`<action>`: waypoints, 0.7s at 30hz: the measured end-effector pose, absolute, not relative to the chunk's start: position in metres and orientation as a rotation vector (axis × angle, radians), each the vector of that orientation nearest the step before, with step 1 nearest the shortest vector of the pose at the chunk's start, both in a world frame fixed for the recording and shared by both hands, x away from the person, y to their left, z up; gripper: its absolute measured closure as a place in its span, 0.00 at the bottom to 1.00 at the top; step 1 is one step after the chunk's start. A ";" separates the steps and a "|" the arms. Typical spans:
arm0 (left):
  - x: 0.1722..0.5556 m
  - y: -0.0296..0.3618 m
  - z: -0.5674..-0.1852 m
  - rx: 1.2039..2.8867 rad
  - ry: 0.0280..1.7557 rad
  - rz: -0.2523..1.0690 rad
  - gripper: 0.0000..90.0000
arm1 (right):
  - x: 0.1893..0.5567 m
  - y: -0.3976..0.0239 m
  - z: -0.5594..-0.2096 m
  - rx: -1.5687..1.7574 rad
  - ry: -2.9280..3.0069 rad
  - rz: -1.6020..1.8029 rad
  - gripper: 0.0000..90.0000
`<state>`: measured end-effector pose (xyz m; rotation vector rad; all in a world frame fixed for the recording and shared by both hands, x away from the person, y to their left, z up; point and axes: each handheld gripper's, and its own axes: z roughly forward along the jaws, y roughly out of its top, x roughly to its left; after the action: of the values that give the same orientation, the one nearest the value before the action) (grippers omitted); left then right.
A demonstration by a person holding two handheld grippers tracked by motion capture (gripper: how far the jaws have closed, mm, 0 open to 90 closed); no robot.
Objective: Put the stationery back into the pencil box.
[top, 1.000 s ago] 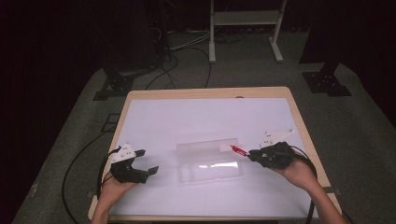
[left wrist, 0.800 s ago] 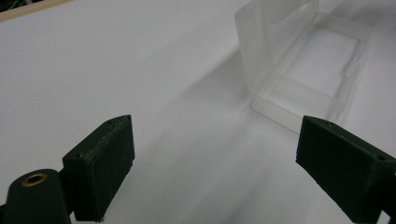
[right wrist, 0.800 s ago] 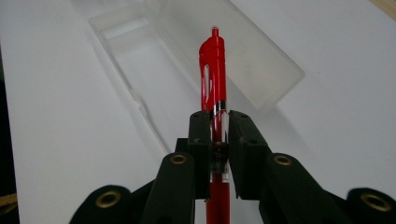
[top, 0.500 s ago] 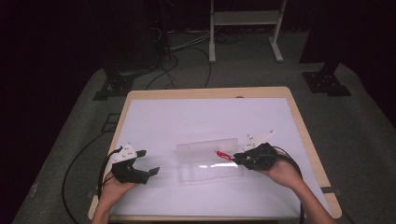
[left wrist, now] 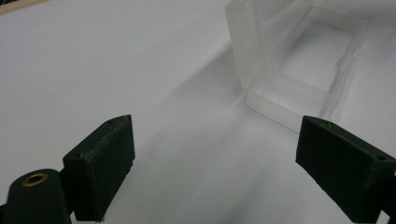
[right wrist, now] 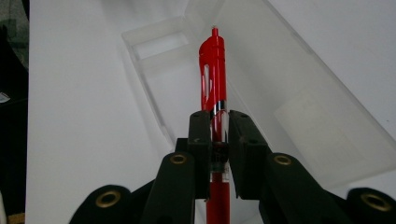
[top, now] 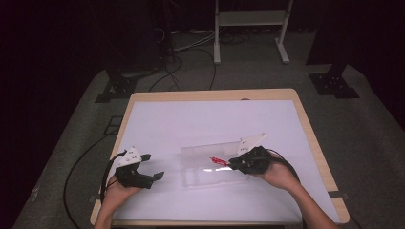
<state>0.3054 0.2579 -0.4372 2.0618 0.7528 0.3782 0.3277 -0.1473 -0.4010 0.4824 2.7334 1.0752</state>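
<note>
I'm clamping the right gripper point(right wrist: 216, 135) on the red pen point(right wrist: 213, 70), and over the last second I've been carrying it left, from the clear case's point(top: 210, 164) right edge to above its open tray. That suggests I'm about to lay it inside. My left gripper point(top: 152, 167) is waiting nearby, jaws spread wide and empty.

Both grippers are black: the left gripper point(top: 152, 175) and right gripper point(top: 235, 163) each carry a white three-cornered plate on top and trail a black cable. Their blocky fingers point(left wrist: 100, 163) hang on links with brass-ringed pivots. The forearms are bare.
</note>
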 end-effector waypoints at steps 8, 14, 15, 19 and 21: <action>0.305 0.258 -0.438 2.068 0.752 0.378 0.12 | 0.334 -0.133 -0.408 0.444 2.765 1.066 0.88; 0.306 0.259 -0.438 2.067 0.752 0.373 0.12 | 0.338 -0.128 -0.415 0.437 2.792 1.040 0.88; 0.306 0.259 -0.438 2.066 0.752 0.371 0.12 | 0.339 -0.127 -0.416 0.439 2.794 1.040 0.88; 0.306 0.259 -0.438 2.067 0.749 0.370 0.12 | 0.341 -0.125 -0.419 0.443 2.807 1.036 0.88; 0.306 0.258 -0.439 2.064 0.750 0.369 0.12 | 0.342 -0.124 -0.421 0.439 2.812 1.036 0.88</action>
<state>0.3058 0.2583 -0.4386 2.0645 0.7497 0.3693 0.3421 -0.1241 -0.4207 0.4385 2.8120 1.0360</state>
